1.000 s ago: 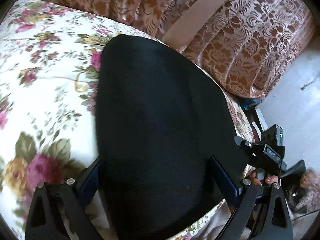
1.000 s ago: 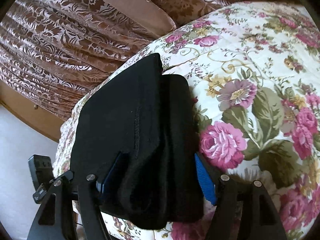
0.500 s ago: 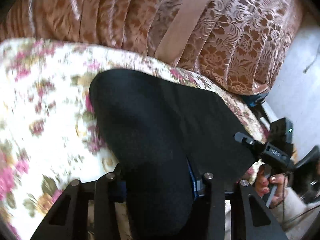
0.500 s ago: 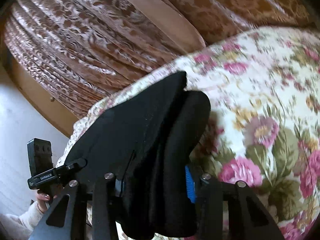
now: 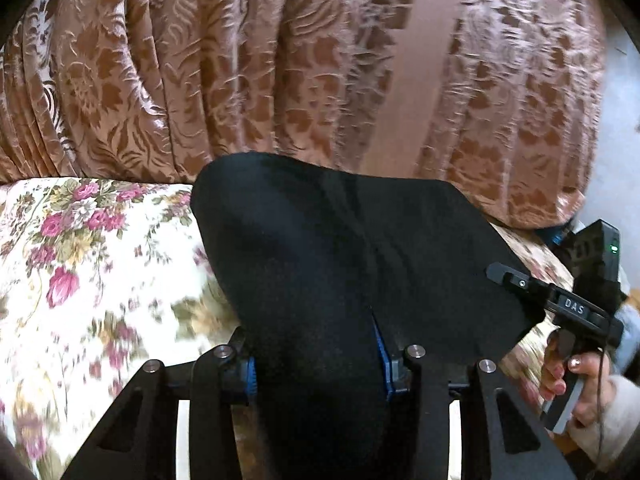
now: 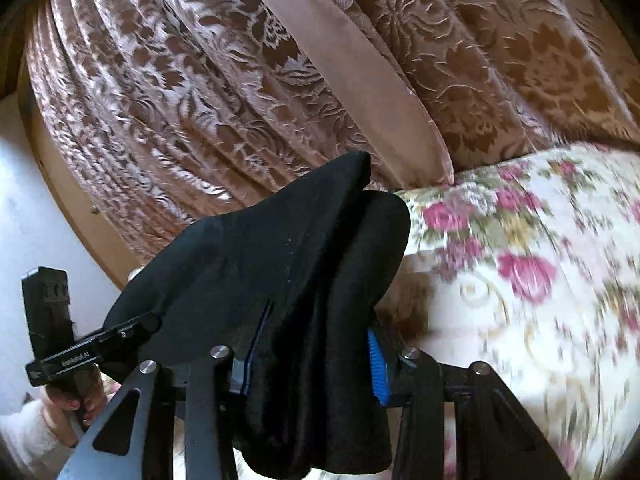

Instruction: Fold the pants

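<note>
Moved: both grippers have closed and lifted the near edge since a second ago.
Left gripper (image 5: 314, 364): clamped on the black pants (image 5: 340, 248).
Right gripper (image 6: 310, 364): clamped on the same edge.
Pants: raised above the floral bedspread (image 5: 92, 264), brown curtain (image 5: 240, 60) behind.

A bed is covered by a cream bedspread (image 5: 92, 264) printed with pink roses and green leaves, its pattern partly blurred. Behind it hangs a brown curtain (image 5: 224, 80) with a raised leaf pattern, falling in deep folds, with one plain tan band (image 6: 336, 60) running down it. A pale floor (image 5: 622, 128) shows beside the bed.
</note>
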A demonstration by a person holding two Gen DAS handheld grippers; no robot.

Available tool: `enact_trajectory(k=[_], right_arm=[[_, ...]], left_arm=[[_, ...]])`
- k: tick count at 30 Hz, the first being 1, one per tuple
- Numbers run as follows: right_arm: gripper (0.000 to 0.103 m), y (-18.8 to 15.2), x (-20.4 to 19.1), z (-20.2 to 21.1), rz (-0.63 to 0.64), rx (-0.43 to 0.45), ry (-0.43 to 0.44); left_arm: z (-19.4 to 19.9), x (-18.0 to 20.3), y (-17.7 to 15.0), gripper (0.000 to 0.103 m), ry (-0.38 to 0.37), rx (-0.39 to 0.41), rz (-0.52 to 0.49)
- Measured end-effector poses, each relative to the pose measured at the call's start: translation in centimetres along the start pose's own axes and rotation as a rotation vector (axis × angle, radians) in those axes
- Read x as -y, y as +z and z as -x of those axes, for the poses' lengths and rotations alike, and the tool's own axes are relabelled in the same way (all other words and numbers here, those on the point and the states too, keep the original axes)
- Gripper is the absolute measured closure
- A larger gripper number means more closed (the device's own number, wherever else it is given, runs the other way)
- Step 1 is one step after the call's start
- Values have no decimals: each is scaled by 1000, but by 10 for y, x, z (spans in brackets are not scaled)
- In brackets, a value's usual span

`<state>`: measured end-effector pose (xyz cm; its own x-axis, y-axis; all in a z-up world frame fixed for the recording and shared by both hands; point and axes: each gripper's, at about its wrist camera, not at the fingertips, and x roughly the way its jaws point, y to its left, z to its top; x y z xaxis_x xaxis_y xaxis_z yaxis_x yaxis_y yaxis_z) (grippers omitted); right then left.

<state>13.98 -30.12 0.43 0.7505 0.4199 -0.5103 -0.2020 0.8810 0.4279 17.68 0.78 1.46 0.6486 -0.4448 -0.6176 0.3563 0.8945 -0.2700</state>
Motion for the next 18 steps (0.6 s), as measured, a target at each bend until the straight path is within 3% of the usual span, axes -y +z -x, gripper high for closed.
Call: enact_trajectory(k=[9,12,13,14,17,18], right_arm=[[60,61,23,-79,-23,32,-49],[61,68,34,-100,-27,26,-89],[68,68,39,-107,-14,34,-140],[87,68,42,-109,3,47,-193],[84,64,72,-116,-17,10,-385],[84,59,86,-116,-83,-9,-389]], left_arm=[[-65,-30,50,58,59,48,-44],[-88,-36,51,58,95,34,-86],[-100,-40,49,56,123,18,-98],[-108,-46,45,55,127,1,-91],[-112,-74,29,37,123,26,52],[-110,-81,23,24,130,41,105]])
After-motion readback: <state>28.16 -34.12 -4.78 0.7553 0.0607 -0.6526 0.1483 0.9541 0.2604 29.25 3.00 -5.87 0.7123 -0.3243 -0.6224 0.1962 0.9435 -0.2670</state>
